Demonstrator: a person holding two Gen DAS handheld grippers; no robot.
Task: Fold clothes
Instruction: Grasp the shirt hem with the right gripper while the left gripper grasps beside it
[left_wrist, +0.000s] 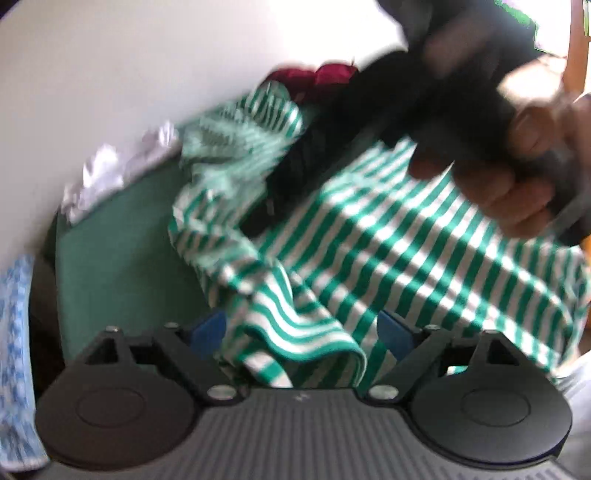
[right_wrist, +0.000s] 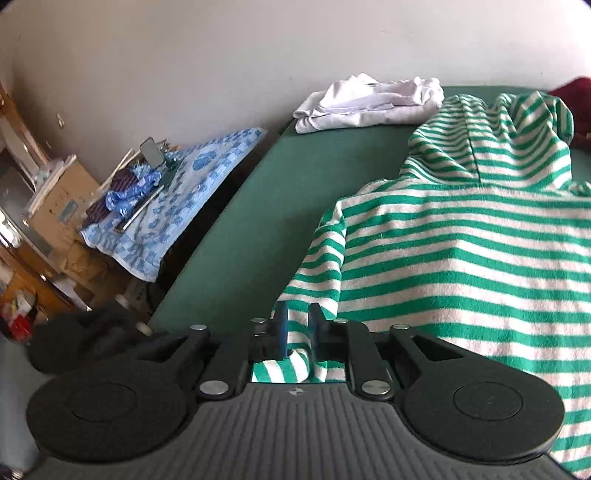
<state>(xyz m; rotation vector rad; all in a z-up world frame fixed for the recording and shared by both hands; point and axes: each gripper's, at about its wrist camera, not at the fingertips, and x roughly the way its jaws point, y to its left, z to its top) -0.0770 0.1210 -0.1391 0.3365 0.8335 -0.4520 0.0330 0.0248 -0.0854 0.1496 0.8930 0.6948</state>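
Green table (right_wrist: 258, 192) bears rumpled green-and-white striped top (right_wrist: 461, 251)

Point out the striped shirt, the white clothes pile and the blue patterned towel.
striped shirt (right_wrist: 480, 258): right wrist view, middle of its body.
white clothes pile (right_wrist: 369, 101): right wrist view, centre of the heap.
blue patterned towel (right_wrist: 184, 192): right wrist view, its flat middle.

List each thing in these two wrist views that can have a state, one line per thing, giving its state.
Striped garment: spread on the green surface, partly bunched.
Left gripper: open, striped cloth lying loose between the fingers.
Right gripper: nearly closed, fingers astride a striped edge; grip unclear.
White garment: loosely folded by the wall.
Dark red garment: crumpled.
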